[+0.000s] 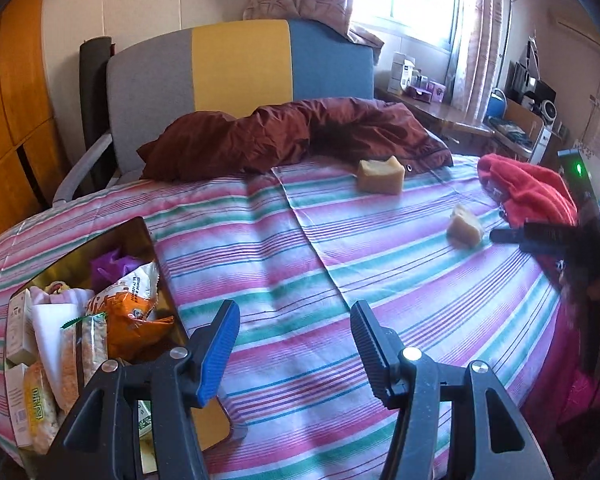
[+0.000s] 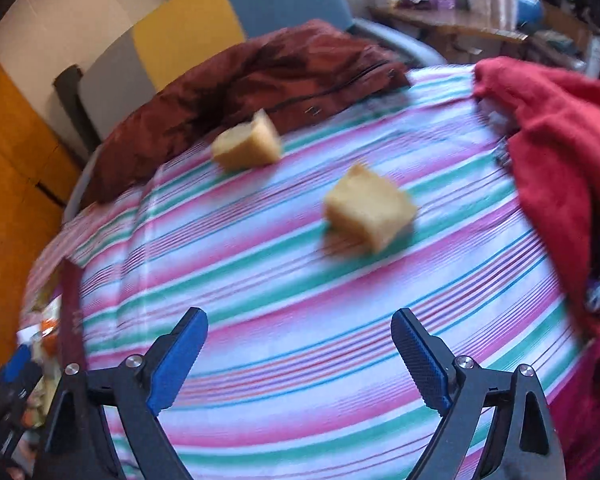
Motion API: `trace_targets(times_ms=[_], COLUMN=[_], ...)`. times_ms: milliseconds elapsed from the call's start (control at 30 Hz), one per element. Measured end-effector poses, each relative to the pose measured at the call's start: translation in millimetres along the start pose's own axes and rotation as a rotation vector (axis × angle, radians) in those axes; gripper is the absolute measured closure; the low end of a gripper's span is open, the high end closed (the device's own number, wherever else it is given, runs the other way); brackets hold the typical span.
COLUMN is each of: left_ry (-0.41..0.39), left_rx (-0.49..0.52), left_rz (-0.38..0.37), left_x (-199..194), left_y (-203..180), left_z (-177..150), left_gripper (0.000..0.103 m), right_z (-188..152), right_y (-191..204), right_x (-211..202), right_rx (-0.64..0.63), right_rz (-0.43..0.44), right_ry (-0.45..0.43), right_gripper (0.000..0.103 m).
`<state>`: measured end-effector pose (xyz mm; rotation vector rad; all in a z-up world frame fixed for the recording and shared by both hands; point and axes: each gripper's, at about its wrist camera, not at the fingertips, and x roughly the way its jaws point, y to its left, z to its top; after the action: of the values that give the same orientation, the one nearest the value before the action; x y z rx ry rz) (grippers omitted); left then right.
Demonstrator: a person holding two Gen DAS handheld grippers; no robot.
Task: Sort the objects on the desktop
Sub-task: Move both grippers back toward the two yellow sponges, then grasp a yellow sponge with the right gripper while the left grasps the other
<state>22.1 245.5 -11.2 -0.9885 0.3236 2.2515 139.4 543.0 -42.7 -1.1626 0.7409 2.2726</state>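
Two yellow sponge blocks lie on the striped cloth. The far block (image 1: pixel 381 176) (image 2: pixel 247 145) rests by the dark red jacket. The near block (image 1: pixel 465 227) (image 2: pixel 370 208) lies further right. My left gripper (image 1: pixel 295 344) is open and empty above the cloth, beside the gold box (image 1: pixel 100 240) of snack packets. My right gripper (image 2: pixel 299 354) is open and empty, short of the near block; its dark tip (image 1: pixel 512 235) shows just right of that block in the left wrist view. The right wrist view is blurred.
A dark red jacket (image 1: pixel 292 136) lies along the back of the table. A red cloth (image 1: pixel 528 188) (image 2: pixel 556 152) lies at the right edge. A grey, yellow and blue chair (image 1: pixel 240 68) stands behind. A cluttered desk (image 1: pixel 440 108) is at the far right.
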Motion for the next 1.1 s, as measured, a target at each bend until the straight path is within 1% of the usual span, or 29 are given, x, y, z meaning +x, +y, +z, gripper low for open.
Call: trace_targets(times_ms=[167, 233, 400, 600, 767, 800, 867, 900, 967, 1033, 1100], left_ry=[0.023, 0.039, 0.05, 0.084, 0.121, 0.127, 0.138, 0.141, 0.147, 0.153, 0.155], left_rx=[-0.003, -0.014, -0.016, -0.009, -0.011, -0.014, -0.015, -0.012, -0.012, -0.015, -0.013], left_rz=[-0.008, -0.022, -0.033, -0.046, -0.06, -0.066, -0.077, -0.082, -0.093, -0.103, -0.123], left_x=[7.3, 11.0, 15.3, 28.5, 43.2, 46.6, 53.0, 56.1, 61.8, 68.8, 76.2], left_y=[-0.1, 0.6, -1.1, -7.3, -14.7, -17.2, -22.7, -25.8, -31.4, -39.1, -46.9], left_z=[-1.6, -2.4, -0.8, 4.5, 13.1, 16.6, 23.2, 26.8, 33.6, 43.3, 53.8], left_gripper=[0.045, 0.045, 0.045, 0.045, 0.045, 0.045, 0.045, 0.045, 0.044, 0.044, 0.042], right_z=[19.3, 25.4, 40.9, 54.2, 55.3, 55.3, 55.8, 55.8, 55.3, 55.2, 56.2], right_y=[-10.5, -12.7, -21.0, -32.1, -32.5, -32.6, -31.7, -31.0, -28.3, -25.5, -25.0], right_x=[8.4, 17.7, 44.6, 72.4, 88.7, 92.0, 100.6, 103.3, 103.5, 102.2, 100.3], right_rx=[-0.075, -0.112, -0.192, -0.239, -0.273, -0.278, -0.29, -0.296, -0.314, -0.332, -0.327], right_rz=[-0.054, -0.086, -0.131, -0.123, -0.1, -0.097, -0.107, -0.115, -0.121, -0.141, -0.143], right_ry=[-0.043, -0.05, -0.076, -0.067, -0.049, -0.047, -0.02, -0.009, -0.004, 0.009, 0.019], right_gripper=[0.01, 0.01, 0.01, 0.01, 0.01, 0.011, 0.03, 0.03, 0.035, 0.039, 0.04])
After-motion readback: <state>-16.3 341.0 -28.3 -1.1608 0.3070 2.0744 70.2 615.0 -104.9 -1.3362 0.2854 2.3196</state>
